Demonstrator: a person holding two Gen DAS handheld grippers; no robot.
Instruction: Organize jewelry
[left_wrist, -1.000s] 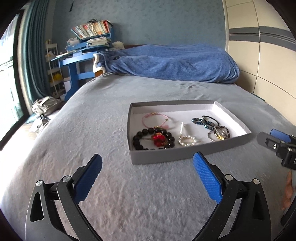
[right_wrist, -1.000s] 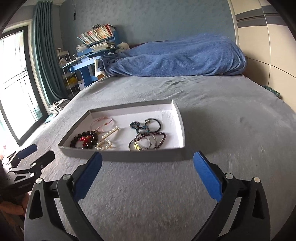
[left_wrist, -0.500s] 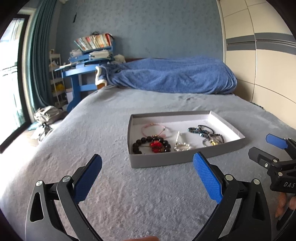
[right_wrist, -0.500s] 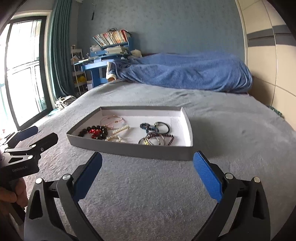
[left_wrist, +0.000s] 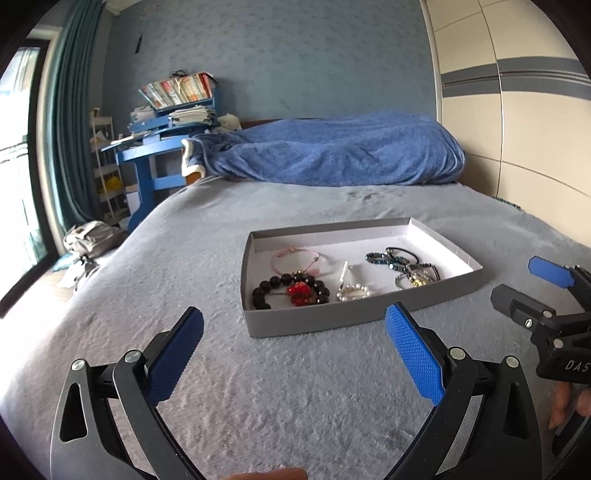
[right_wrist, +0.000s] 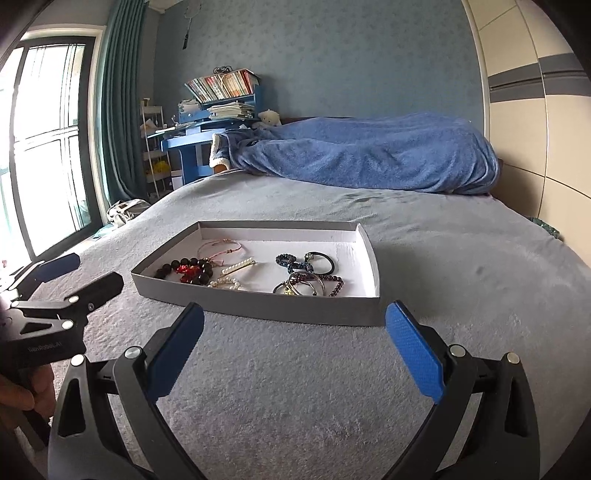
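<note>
Left wrist view: shallow grey cardboard tray with white floor (left_wrist: 306, 325) sits on the grey plush bedspread (left_wrist: 184, 258); all jewelry lies inside the tray, none on the fabric around it. Near the tray's left end: black bead bracelet with red flower charm (left_wrist: 295, 290), thin pink cord bracelet (left_wrist: 295, 254) just behind it. Mid-tray: pearl hair clip (left_wrist: 344, 271) and small pearl bracelet (left_wrist: 354, 293). Toward the tray's right end: tangled cluster of dark beaded bands, black hair tie and metal bangles (left_wrist: 410, 267), pieces touching and overlapping.

Left gripper (left_wrist: 295, 354) hovers short of the tray's near wall, blue-padded jaws wide apart, holding nothing. Right gripper (right_wrist: 295, 354) likewise, jaws spread, empty, facing the tray's near wall from the other side.

This layout fits both jewelry dumped in the tray awaiting sorting and pieces already gathered there; can't settle which.

Risks, as judgement: the cluster at the tray's right end would likely snag, so pinching one band could drag its neighbours. Tray is light card on soft plush, so a jaw catching its wall could tip or slide it. Thin cord and pearls sit flat on the tray floor, easy to miss or slip from wide pads.
</note>
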